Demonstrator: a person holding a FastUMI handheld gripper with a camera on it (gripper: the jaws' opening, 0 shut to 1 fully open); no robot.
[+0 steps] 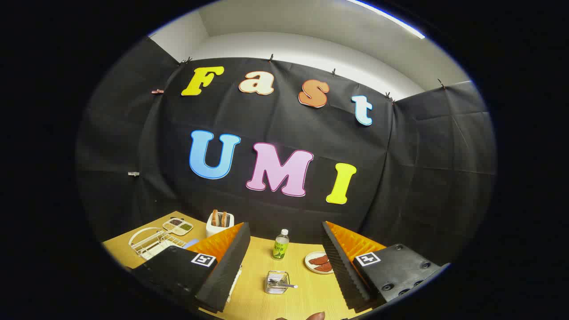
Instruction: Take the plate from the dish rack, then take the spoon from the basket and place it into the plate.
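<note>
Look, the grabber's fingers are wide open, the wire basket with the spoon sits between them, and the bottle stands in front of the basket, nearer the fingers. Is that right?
Not quite. In the gripper view the bottle stands beyond the wire basket, farther from the fingers, not nearer. The rest holds: the gripper is wide open, and the basket with the spoon sits on the table between its fingers.

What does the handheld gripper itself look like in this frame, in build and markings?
The gripper has two wedge-shaped fingers with ribbed inner faces, standing open. Behind each finger sits a black block: the left block and right block each carry a square black-and-white marker. The right block shows round screw holes.
</note>
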